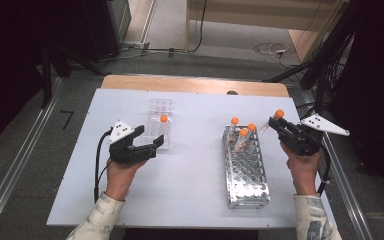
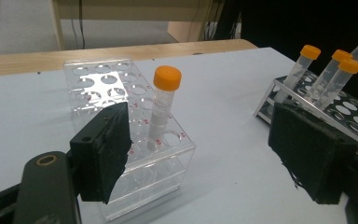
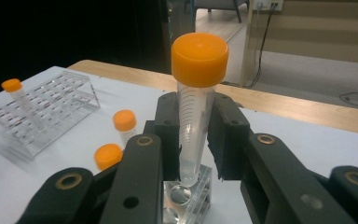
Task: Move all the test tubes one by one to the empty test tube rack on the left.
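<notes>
From my end, near to far: person's forearms come in at the bottom edge of the white table (image 1: 190,185). Left gripper (image 1: 147,141) sits low on the left, jaws spread w/ nothing between them; in the left gripper view the near pad overlaps the front corner of the clear acrylic rack (image 2: 135,140), can't tell if it's touching. That rack holds one orange-capped tube (image 2: 164,105), upright w/ a slight lean, in a front-row hole. Right gripper (image 1: 276,123) is up at the right edge, just right of the metal tube rack (image 1: 247,172), jaws pinching a clear conical tube (image 3: 195,126) by its body under the orange cap (image 3: 199,58); tube tip hangs just above a rack hole in the right gripper view, not seated. Metal rack has three more capped tubes (image 1: 243,134) bunched at its far end, leaning. Far side: wooden strip (image 1: 195,84) along the table's back edge, then floor w/ cables (image 1: 272,49).
</notes>
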`<state>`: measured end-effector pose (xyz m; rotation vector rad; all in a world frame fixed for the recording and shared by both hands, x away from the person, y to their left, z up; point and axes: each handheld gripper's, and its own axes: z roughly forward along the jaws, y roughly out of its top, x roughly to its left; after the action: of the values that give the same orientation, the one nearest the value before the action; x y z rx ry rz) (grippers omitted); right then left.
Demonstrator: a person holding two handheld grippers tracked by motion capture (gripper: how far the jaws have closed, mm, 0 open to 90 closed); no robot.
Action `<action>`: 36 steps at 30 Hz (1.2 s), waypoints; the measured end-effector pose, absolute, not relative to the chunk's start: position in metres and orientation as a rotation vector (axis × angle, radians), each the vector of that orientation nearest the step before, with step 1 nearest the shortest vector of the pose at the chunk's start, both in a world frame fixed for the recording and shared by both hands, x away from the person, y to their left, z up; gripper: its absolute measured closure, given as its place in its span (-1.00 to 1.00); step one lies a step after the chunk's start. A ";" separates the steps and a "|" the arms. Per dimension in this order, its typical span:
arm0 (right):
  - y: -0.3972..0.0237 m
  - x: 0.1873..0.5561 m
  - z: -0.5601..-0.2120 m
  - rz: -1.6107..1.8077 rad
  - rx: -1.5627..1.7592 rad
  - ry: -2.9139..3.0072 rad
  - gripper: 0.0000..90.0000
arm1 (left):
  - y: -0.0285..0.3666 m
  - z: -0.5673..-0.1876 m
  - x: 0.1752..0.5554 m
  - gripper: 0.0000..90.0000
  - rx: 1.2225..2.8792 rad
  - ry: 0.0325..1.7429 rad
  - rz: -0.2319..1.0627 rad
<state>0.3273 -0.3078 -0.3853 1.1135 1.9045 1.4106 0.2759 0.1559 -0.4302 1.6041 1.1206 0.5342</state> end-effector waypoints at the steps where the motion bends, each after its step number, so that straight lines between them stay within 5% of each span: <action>1: -0.307 0.324 -0.383 1.416 1.111 1.905 0.61 | 0.156 -0.430 0.276 -0.54 1.605 1.120 0.534; 16: -0.292 0.276 -0.369 1.474 1.052 1.959 0.61 | 0.152 -0.429 0.272 -0.54 1.631 1.093 0.537; 36: -0.216 0.248 -0.378 1.497 0.859 2.158 0.61 | 0.149 -0.426 0.266 -0.54 1.647 1.066 0.539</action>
<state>0.2485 -0.2157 -0.3785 0.8588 2.1577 1.4974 0.2662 0.1491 -0.4261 1.6474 1.0665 0.5386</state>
